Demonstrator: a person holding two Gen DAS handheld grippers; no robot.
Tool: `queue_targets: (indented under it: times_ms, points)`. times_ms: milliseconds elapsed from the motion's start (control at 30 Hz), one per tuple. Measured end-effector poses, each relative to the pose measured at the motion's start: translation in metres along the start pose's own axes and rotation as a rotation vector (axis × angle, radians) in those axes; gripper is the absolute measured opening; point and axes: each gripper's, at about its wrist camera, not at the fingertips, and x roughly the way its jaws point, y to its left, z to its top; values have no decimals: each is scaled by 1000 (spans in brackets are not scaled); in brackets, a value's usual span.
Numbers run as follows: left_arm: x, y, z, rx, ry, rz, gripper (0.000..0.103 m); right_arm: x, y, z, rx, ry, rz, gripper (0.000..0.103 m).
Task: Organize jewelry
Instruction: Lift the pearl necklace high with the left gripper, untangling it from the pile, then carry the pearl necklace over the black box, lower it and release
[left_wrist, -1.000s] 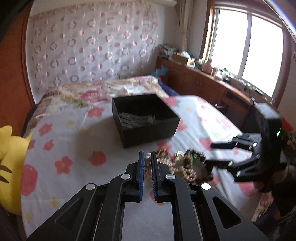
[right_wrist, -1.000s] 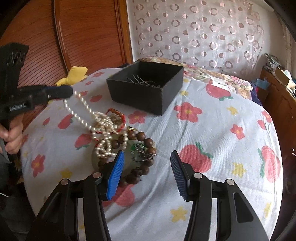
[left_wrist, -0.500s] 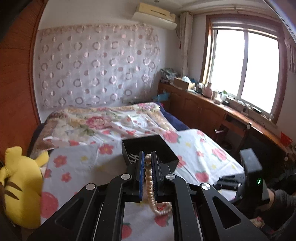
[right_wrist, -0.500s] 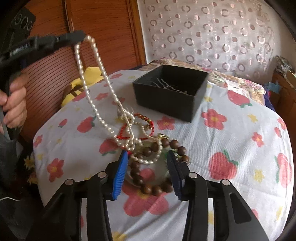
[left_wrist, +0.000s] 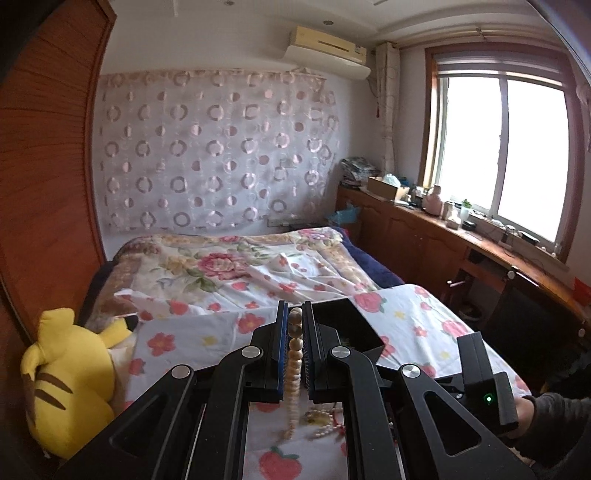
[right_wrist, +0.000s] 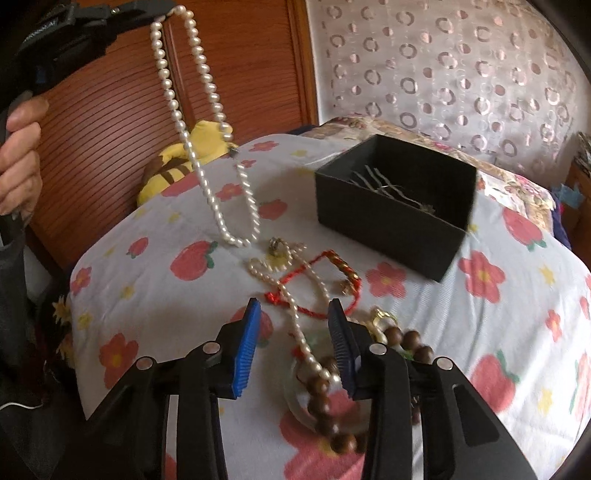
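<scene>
My left gripper (left_wrist: 294, 314) is shut on a long pearl necklace (left_wrist: 294, 354). In the right wrist view that gripper (right_wrist: 162, 9) holds the pearl necklace (right_wrist: 207, 122) high, its loop hanging free just above the cloth. My right gripper (right_wrist: 293, 314) is open and low over the jewelry pile: a thinner pearl strand (right_wrist: 295, 295), a red cord bracelet (right_wrist: 325, 280), a brown wooden bead bracelet (right_wrist: 325, 406) and a pale green bangle (right_wrist: 295, 395). The black box (right_wrist: 395, 206) stands behind, with thin metal pieces inside.
The flowered cloth (right_wrist: 498, 332) covers the rounded table top. A yellow plush toy (left_wrist: 66, 373) lies at the left edge beside the wooden wardrobe (right_wrist: 110, 129). A bed (left_wrist: 240, 266) is behind, and a wooden counter (left_wrist: 480, 243) runs under the window.
My left gripper has lifted the long pearl necklace higher, pulling it free of the pile. My right gripper has moved forward and lower over the remaining jewelry, its jaws narrower than a second ago.
</scene>
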Motion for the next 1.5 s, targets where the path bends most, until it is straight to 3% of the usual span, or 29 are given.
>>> queue_targets:
  times_ms: [267, 533, 1067, 1133, 1300, 1500]
  points:
    - [3, 22, -12, -26, 21, 51, 7, 21, 5, 4, -56, 79, -14, 37]
    - [13, 31, -26, -54, 48, 31, 7, 13, 14, 2, -92, 122, -40, 35]
    - [16, 27, -37, -62, 59, 3, 7, 34, 11, 22, -117, 267, -38, 9]
    - [16, 27, -38, -64, 59, 3, 7, 33, 9, 21, -108, 261, -28, 5]
    - [16, 27, -38, -60, 60, 2, 7, 9, 6, 26, -77, 149, 4, 5]
    - [15, 18, -34, -51, 37, -4, 7, -39, 11, 50, -96, 7, -37, 5]
